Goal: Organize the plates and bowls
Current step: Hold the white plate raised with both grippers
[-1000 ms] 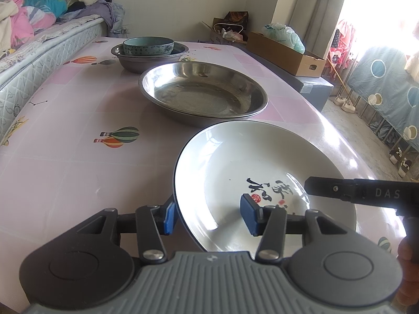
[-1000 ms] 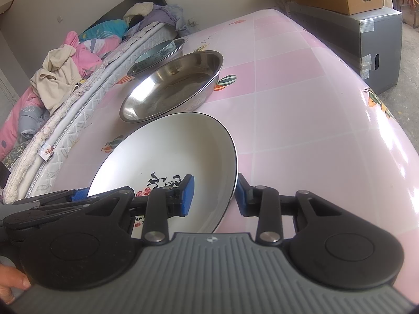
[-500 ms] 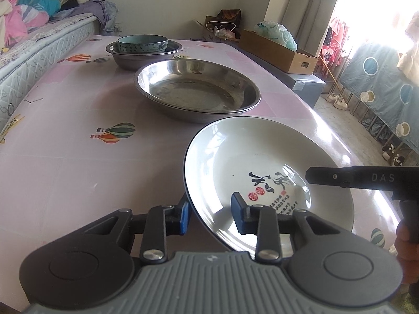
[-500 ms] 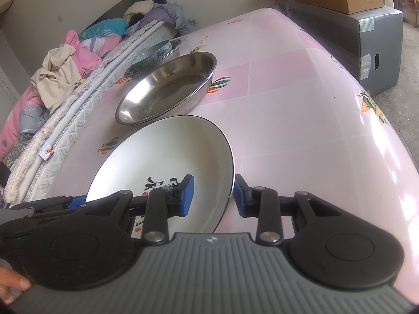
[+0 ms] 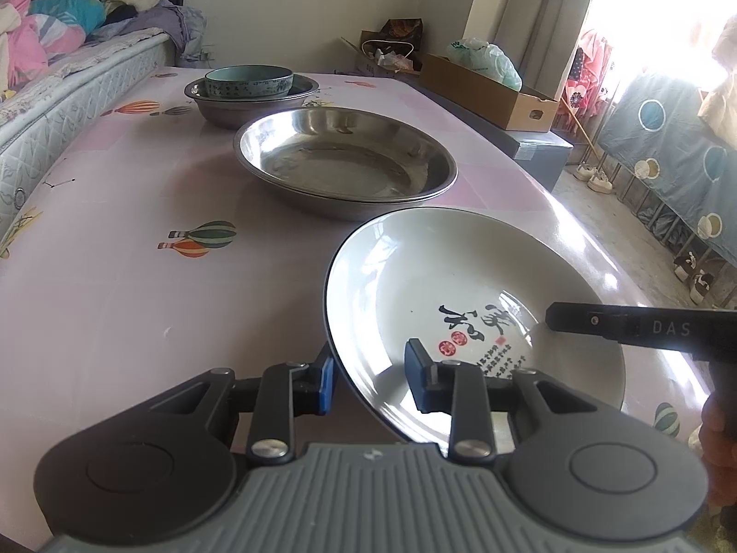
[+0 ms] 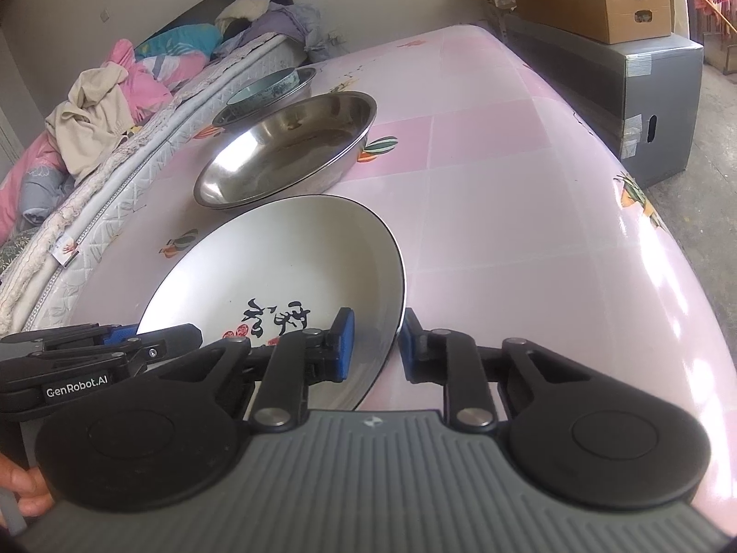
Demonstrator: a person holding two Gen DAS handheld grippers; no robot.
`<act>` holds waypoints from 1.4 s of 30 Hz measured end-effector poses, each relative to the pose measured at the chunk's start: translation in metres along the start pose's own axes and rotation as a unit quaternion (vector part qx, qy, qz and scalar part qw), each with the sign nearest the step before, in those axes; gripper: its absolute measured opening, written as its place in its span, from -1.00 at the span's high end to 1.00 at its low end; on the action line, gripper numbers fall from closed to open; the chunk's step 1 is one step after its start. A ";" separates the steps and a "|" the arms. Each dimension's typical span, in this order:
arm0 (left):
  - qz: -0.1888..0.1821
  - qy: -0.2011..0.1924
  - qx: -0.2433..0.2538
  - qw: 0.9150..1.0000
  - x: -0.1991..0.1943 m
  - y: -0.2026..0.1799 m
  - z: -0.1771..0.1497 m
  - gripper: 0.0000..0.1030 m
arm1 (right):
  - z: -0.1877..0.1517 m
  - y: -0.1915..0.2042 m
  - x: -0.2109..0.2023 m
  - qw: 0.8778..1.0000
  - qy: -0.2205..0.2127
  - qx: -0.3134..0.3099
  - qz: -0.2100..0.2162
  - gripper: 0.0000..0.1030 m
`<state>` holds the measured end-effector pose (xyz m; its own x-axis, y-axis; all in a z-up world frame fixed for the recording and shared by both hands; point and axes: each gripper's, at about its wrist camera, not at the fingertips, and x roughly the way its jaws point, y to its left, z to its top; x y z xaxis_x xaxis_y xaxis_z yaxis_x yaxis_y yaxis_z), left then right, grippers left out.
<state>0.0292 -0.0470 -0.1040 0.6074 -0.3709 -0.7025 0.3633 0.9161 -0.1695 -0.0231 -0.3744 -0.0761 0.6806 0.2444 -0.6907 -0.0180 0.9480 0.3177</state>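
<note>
Nearest: white plate [image 5: 465, 304], tilted, lifted off the pink surface [image 5: 115, 276], held from both sides. Left gripper [image 5: 371, 380] straddles its left rim, one finger under, one inside; clenched on the plate. Right gripper [image 6: 374, 345] same on the right rim, also grasping the plate. Plate's far edge sits just short of the steel basin [image 5: 345, 168]; a second ago it was lower and further back. Open surface left of the plate and along the right edge. Beyond: a second steel basin [image 5: 251, 103] with one teal bowl [image 5: 248, 80] inside. Count: one plate, two basins, one bowl. Bed [image 6: 115, 106] at the far side, cardboard box [image 6: 594, 11] off the surface.
</note>
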 end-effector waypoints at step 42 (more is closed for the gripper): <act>0.024 0.009 -0.027 0.999 0.006 -0.008 0.008 0.25 | -0.007 0.015 0.001 0.999 -0.013 -0.033 -0.031 0.44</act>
<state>0.0362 -0.0575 -0.1014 0.6108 -0.3241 -0.7224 0.2956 0.9398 -0.1717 -0.0273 -0.3589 -0.0767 0.7012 0.1807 -0.6896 -0.0231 0.9726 0.2313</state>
